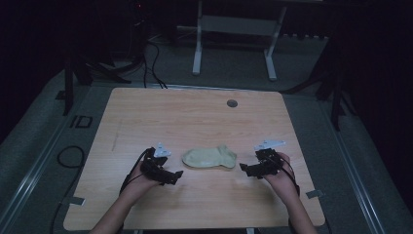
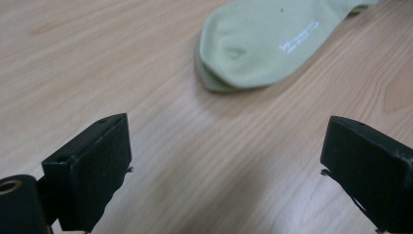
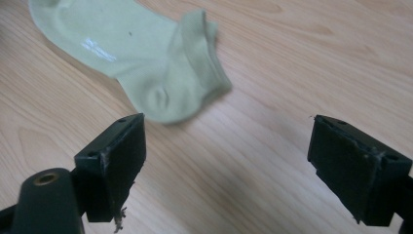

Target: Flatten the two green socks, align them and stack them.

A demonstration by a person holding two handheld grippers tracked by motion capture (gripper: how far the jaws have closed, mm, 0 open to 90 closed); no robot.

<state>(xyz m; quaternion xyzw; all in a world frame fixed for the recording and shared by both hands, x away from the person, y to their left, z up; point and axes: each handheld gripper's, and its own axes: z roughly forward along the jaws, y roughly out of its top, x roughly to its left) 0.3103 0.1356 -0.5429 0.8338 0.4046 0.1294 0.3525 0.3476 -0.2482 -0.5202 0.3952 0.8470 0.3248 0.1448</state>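
A pale green ankle sock (image 1: 209,157) lies flat on the wooden table (image 1: 195,117), toe to the left and cuff to the right. My left gripper (image 1: 176,176) sits just left of the toe (image 2: 243,53), jaws open wide with bare wood between them. On the other side, my right gripper (image 1: 245,169) rests just right of the heel and cuff (image 3: 195,78). Its jaws stand open and hold nothing. Neither gripper touches the sock. White lettering shows on the sock's side (image 3: 97,48).
A round grommet hole (image 1: 232,103) sits near the table's far edge. Beyond the table, white desk legs (image 1: 197,44) and cables (image 1: 151,58) lie on the dark floor. A cable loop (image 1: 70,157) hangs off the left side.
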